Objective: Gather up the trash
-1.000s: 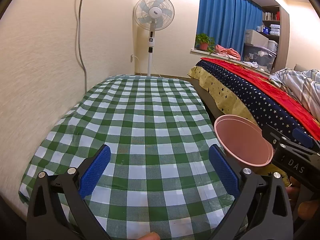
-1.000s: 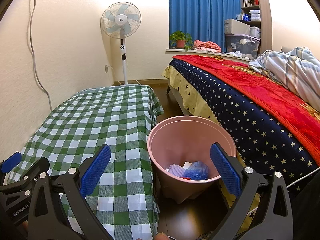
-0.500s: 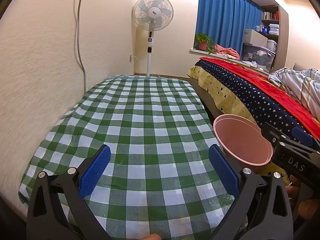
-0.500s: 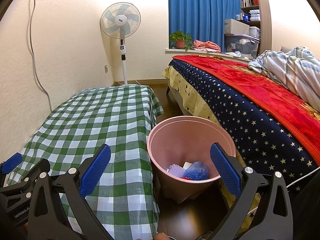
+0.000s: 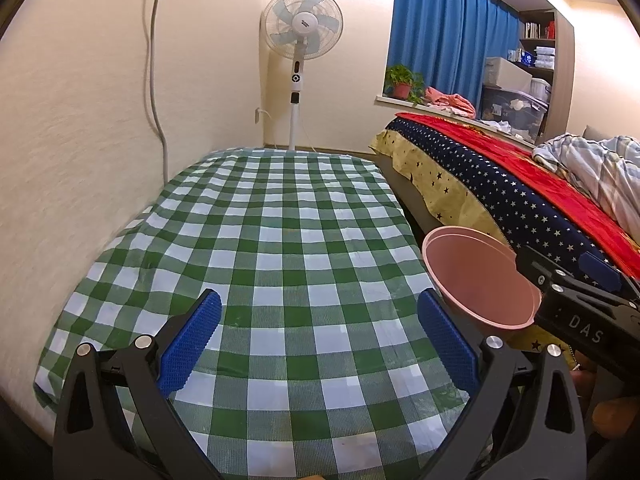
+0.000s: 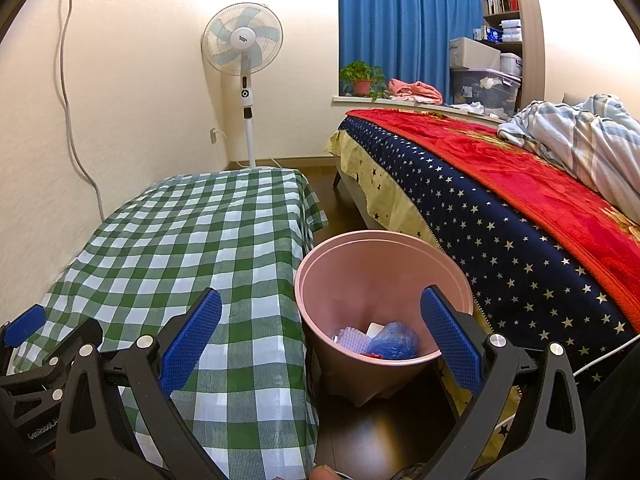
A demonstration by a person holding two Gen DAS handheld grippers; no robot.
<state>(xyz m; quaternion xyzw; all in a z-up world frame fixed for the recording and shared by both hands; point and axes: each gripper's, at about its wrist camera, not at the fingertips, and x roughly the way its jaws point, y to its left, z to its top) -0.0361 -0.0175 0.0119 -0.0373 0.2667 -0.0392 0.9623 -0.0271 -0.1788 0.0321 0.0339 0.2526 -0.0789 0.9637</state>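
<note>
We are cataloguing a bedroom: a low table under a green-and-white checked tablecloth (image 5: 280,264) is standing against the cream wall, and we are taking the pink wastebasket (image 6: 384,280) as our landmark. The basket is sitting on the dark floor, just beside the table's right edge and between it and the bed (image 6: 520,216) with its star-print cover and red blanket. Inside the basket, at the bottom, we are seeing collected trash: a crumpled blue wrapper (image 6: 394,346), a pale lilac piece (image 6: 352,340), a white scrap and a small red bit.

Beyond the basket, at the far wall, a pedestal fan (image 6: 243,46) is standing; to its right a potted plant (image 6: 362,78) is sitting on the sill before blue curtains.

We are holding the left gripper (image 5: 318,344) over the tablecloth, left of the basket, fingers spread wide and gripping nothing. We are holding the right gripper (image 6: 320,340) above the basket's near rim, likewise spread wide and empty.
</note>
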